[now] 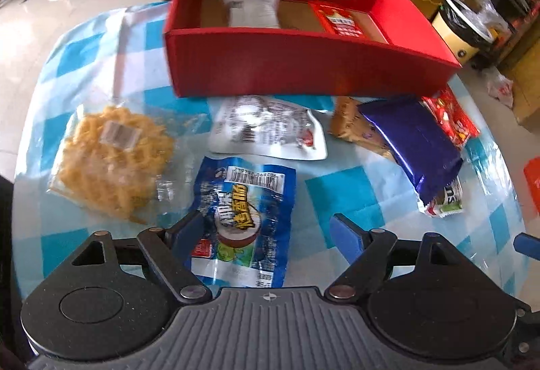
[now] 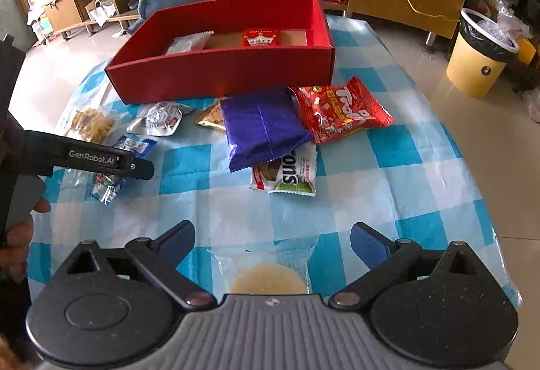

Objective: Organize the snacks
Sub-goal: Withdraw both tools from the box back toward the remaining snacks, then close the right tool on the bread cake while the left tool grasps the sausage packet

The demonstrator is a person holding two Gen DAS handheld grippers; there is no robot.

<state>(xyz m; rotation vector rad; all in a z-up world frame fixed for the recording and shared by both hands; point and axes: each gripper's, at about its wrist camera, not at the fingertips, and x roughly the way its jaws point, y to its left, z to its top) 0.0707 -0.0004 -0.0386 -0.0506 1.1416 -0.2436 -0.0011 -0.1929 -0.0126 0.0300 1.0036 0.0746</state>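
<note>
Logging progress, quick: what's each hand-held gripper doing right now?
Left hand-held gripper: open, around the blue snack packet.
Right hand-held gripper: open, over the clear-wrapped cake.

At the bottom of the frame the right tool stands wide apart over a clear wafer pack on the checked bench. A red box sits at upper centre, two packets inside. Below it lie a purple pack and a red bag. The left tool enters from the left edge.
</note>
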